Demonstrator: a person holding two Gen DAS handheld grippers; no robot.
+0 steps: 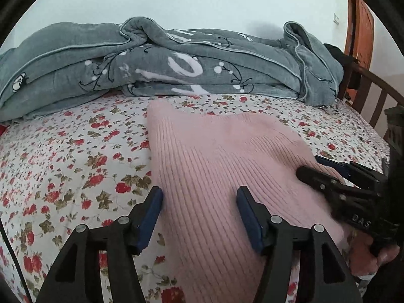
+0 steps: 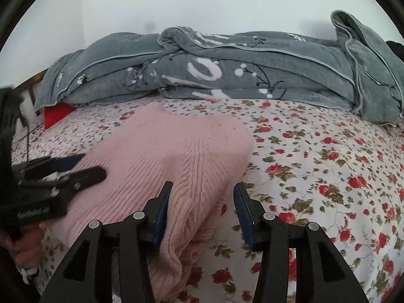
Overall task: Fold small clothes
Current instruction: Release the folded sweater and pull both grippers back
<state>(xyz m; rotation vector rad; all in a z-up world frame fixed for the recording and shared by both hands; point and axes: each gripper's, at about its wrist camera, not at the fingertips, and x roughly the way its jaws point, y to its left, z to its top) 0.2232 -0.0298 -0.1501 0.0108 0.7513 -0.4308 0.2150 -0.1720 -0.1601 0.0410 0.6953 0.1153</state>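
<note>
A pink ribbed knit sweater (image 1: 214,156) lies folded on the floral bedsheet (image 1: 63,164). My left gripper (image 1: 200,194) stands open over the garment's near left edge, one finger above the sheet and the other above the knit. My right gripper (image 2: 203,189) is open too, straddling the near right edge of the sweater (image 2: 176,151), which bulges up between its fingers; the right pad stands clear of the cloth. Each view shows the other gripper at the side: the right gripper (image 1: 313,169) low over the knit, the left gripper (image 2: 85,166) likewise. A hand (image 1: 366,255) holds the right gripper's handle.
A bulky grey blanket (image 1: 164,68) with white lettering is piled along the far side of the bed, against a pale wall. A wooden bed rail (image 1: 371,88) and a door (image 1: 361,25) stand at the right. A red item (image 2: 56,113) pokes out under the blanket's left end.
</note>
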